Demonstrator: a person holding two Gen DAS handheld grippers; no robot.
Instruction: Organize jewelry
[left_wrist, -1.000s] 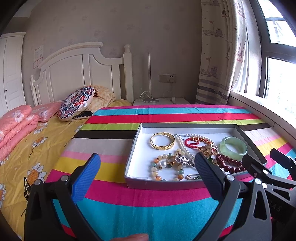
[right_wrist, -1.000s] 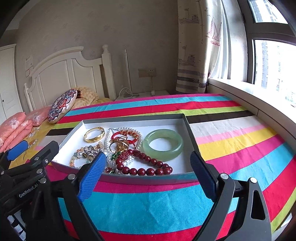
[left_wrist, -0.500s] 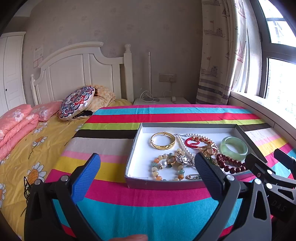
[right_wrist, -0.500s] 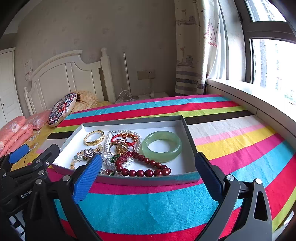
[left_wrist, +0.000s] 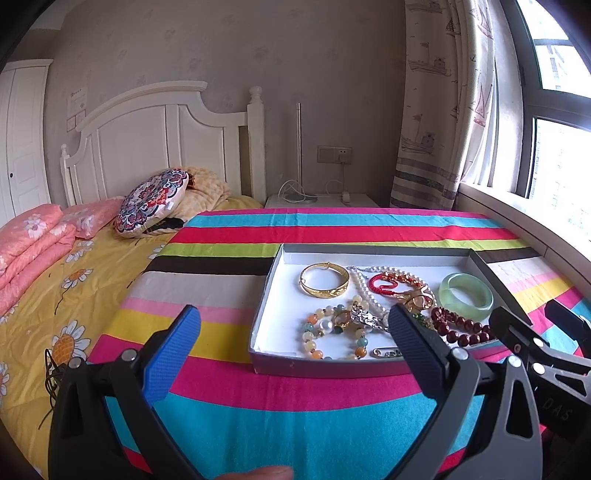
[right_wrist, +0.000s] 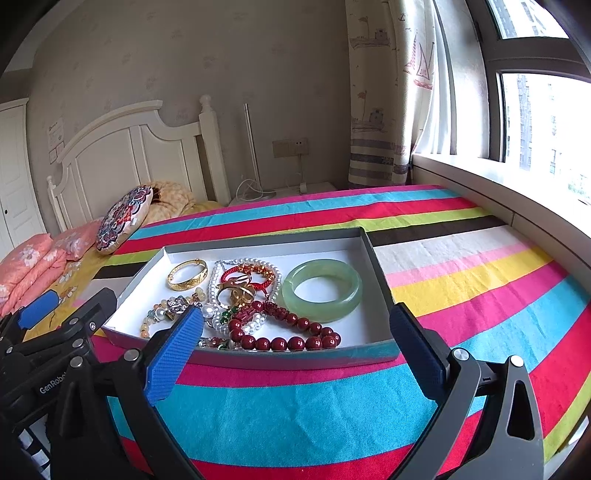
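While both tools hang just short of the box, nothing has yet been picked, so the sorting looks to be at its very start. Nearest the cameras, the left tool (left_wrist: 293, 332) stands spread wide with nothing between its blue pads, and the right tool (right_wrist: 295, 334) is spread just as wide and empty, its jaws having just been opening. Under them lies the striped cloth (right_wrist: 295, 413) over the bed.

Just beyond the fingertips sits the shallow grey box (right_wrist: 295, 356), holding all the jewelry. At its near edge a dark red bead bracelet (right_wrist: 291, 341) curls along the wall, with a pastel bead bracelet (left_wrist: 332, 332) and a small pin (left_wrist: 386, 352) toward the left. The middle is a tangle: a pearl strand (right_wrist: 212, 291), a red cord bracelet (right_wrist: 247, 275) and gold pieces overlap one another. The green jade bangle (right_wrist: 321, 290) lies flat on the right, barely touching the red beads, and the gold bangle (left_wrist: 324, 284) lies apart at the far left.

My guess is that the next move calls for a loose piece first, the jade or gold bangle, gripped across its rim; the knotted centre would drag neighbours along.
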